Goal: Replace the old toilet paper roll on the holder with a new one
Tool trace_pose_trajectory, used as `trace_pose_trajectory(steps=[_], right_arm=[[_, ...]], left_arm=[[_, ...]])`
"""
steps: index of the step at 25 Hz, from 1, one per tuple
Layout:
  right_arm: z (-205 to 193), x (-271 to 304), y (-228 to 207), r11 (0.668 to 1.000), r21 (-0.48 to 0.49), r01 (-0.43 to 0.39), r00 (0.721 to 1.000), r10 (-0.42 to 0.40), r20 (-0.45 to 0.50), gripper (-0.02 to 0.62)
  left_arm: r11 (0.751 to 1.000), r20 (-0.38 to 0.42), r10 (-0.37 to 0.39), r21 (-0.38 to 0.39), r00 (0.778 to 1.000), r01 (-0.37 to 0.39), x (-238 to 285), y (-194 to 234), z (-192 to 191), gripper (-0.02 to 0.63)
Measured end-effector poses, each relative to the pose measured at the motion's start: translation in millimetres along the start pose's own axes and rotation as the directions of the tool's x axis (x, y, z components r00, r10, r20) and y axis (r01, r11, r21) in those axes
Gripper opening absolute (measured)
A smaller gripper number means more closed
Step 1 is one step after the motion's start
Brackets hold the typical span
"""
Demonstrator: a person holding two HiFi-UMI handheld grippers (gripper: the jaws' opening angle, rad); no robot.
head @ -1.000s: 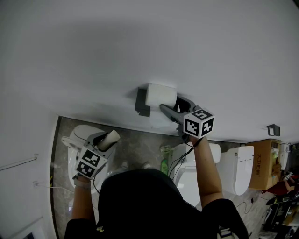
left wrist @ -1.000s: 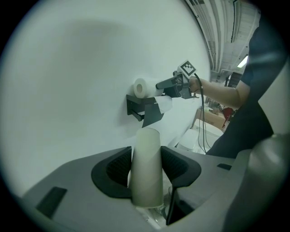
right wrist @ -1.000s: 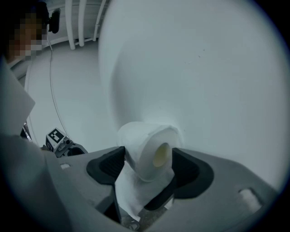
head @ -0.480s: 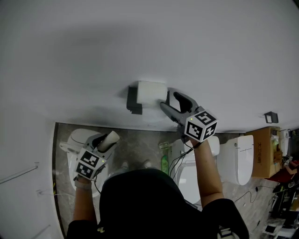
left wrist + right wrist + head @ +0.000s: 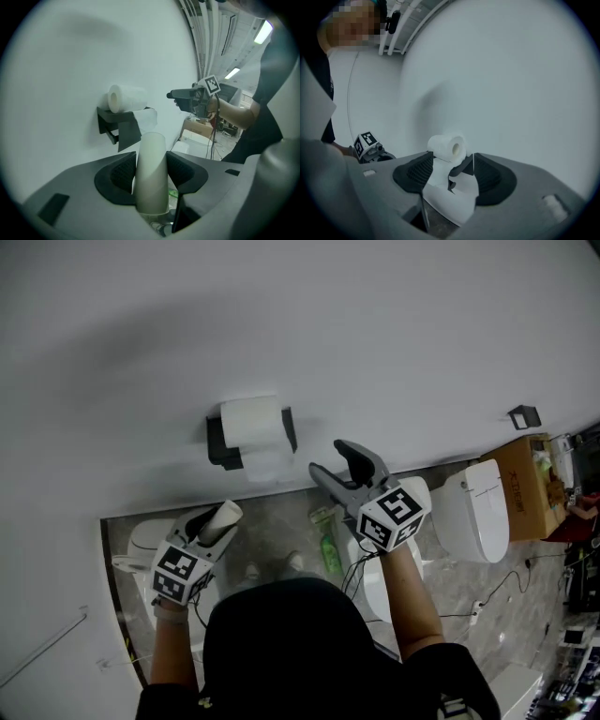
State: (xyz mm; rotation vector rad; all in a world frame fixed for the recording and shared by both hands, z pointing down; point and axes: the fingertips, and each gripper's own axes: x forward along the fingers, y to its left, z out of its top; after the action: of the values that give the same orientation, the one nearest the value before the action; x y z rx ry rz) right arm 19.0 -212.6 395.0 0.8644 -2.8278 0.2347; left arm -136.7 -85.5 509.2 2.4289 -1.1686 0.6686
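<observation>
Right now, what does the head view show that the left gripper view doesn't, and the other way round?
Only the head view shows the marker cube on the left gripper. Only the left gripper view shows the ceiling lights and, up close, the fingers pressing the cardboard tube from both sides. Both show that tube, and the full white roll sitting on the black holder on the wall.

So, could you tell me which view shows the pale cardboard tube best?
The left gripper view: the pale cardboard tube fills the centre, clamped in the left gripper. The head view shows it small; the right gripper view misses it.
</observation>
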Motion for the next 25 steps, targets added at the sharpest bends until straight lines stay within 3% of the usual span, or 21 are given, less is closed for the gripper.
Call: trace_pose_trajectory(steps=[6, 12, 16, 20, 25], right_arm=[[-16.1, -49.8, -9.1, 0.992, 0.066, 0.108, 0.993, -0.111, 0.046, 0.175], [-40.8, -90.0, -11.1, 0.978, 0.108, 0.178, 0.982, -0.183, 0.037, 0.146], [-55.5, -110.3, -10.9, 0.963, 0.161, 0.216, 0.973, -0.225, 0.039, 0.086], [-63.5, -128.9, -12.7, 0.945, 0.192, 0.267, 0.959, -0.28, 0.047, 0.034], [-70.1, -142.7, -11.5, 0.931, 0.198, 0.306, 0.947, -0.319, 0.038, 0.029]], left_arm=[[0.997, 0.104, -0.082, 0.016, 0.991, 0.081, 24.1, -19.0, 32.3, 0.213], [0.988, 0.153, -0.145, 0.068, 0.978, 0.136, 43.1, -38.9, 61.5, 0.212], [0.979, 0.188, -0.198, 0.093, 0.962, 0.184, 54.7, -52.8, 75.8, 0.213], [0.966, 0.206, -0.243, 0.135, 0.948, 0.218, 64.9, -66.4, 88.4, 0.212], [0.954, 0.203, -0.275, 0.181, 0.94, 0.24, 74.7, -76.7, 100.5, 0.212]])
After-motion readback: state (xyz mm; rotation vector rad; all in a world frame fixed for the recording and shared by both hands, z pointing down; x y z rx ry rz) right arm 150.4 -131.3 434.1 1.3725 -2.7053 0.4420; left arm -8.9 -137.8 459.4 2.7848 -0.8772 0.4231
